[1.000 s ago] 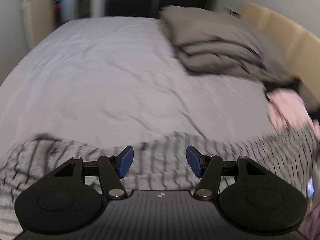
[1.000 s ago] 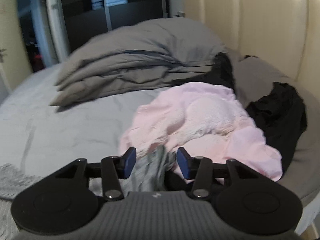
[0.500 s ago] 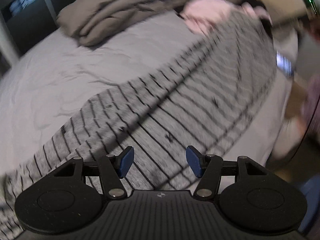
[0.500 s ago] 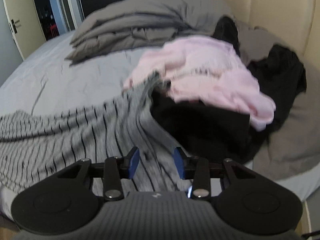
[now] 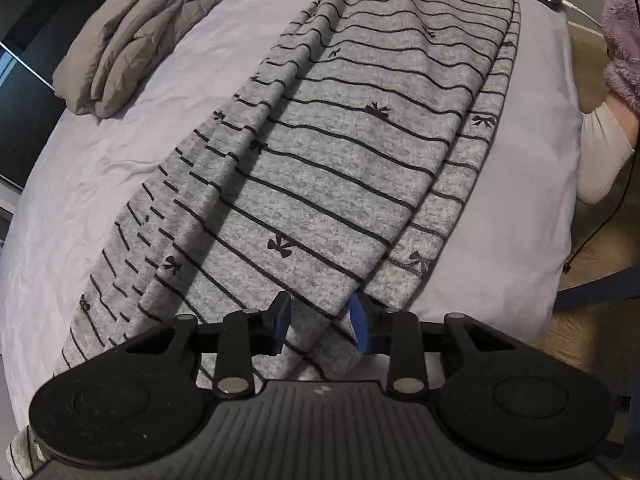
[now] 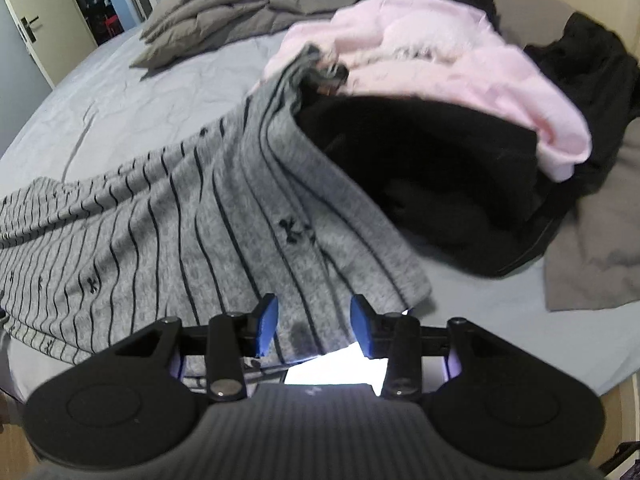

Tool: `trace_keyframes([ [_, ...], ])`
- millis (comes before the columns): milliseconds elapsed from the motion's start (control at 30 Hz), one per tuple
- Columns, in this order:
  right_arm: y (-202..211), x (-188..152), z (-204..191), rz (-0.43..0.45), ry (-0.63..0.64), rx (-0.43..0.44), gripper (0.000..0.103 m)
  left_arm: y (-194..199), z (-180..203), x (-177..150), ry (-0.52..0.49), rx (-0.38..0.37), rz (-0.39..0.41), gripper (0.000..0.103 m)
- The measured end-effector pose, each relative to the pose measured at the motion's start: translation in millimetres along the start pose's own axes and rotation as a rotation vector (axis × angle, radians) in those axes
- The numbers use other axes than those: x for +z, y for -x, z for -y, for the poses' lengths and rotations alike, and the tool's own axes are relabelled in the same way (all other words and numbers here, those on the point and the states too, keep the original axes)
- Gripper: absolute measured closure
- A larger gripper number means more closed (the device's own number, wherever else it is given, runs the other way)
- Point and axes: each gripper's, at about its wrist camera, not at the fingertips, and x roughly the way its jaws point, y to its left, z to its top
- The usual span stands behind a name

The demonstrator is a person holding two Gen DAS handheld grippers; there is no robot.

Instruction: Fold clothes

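While spread along bed (image 5: 100, 168), striped garment (image 5: 340, 152) bunched between closing left gripper (image 5: 320, 322) jaws; hem between right gripper (image 6: 314, 328) jaws, apart, grip unclear; pink garment (image 6: 460, 68) beyond.

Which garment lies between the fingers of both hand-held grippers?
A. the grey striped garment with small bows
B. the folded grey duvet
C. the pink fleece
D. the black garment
A: the grey striped garment runs between the pads of the left hand-held gripper, whose jaws are closing, and the right hand-held gripper.
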Motion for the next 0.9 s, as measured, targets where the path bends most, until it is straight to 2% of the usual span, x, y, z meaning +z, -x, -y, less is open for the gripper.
trace_keyframes([
  [67, -8.9, -0.6, 0.1, -0.027, 0.0, 0.002, 0.06, -3.6, 0.0, 1.6, 0.005, -0.011, -0.006, 0.082],
  [100, -12.8, -0.6, -0.2, -0.043, 0.002, 0.001, 0.06, -5.1, 0.1, 2.3, 0.006, -0.011, -0.01, 0.089],
  [133, -16.0, -0.7, -1.0, -0.058, 0.006, -0.002, 0.074, -6.2, 0.1, 2.7, 0.005, -0.013, -0.014, 0.094],
  [167, -16.0, -0.7, -3.5, -0.063, 0.02, -0.006, 0.097, -7.3, 0.0, 3.1, 0.005, -0.014, -0.018, 0.097],
  [233, -15.3, -0.6, -8.4, -0.071, 0.048, -0.014, 0.098, -7.4, -0.3, 3.9, 0.003, -0.013, -0.021, 0.102],
  [300, -8.1, 0.3, -11.9, -0.061, 0.063, -0.027, 0.1, -5.0, -0.8, 4.6, 0.0, -0.007, -0.017, 0.102],
  [500, 25.9, 6.1, -5.8, 0.013, 0.04, -0.112, 0.101, 14.0, -14.8, 9.1, 0.081, -0.029, 0.03, 0.103],
  [667, 41.6, 13.0, 3.5, 0.053, -0.003, -0.202, 0.102, 33.7, -12.8, 20.5, 0.116, -0.117, 0.095, 0.103],
  [767, 35.4, 12.8, 12.1, 0.021, -0.025, -0.248, 0.102, 32.0, 1.9, 27.3, 0.061, -0.137, 0.098, 0.103],
  [900, 20.7, 10.8, 11.3, -0.032, -0.009, -0.237, 0.101, 17.1, 11.9, 30.3, 0.017, -0.125, 0.049, 0.103],
])
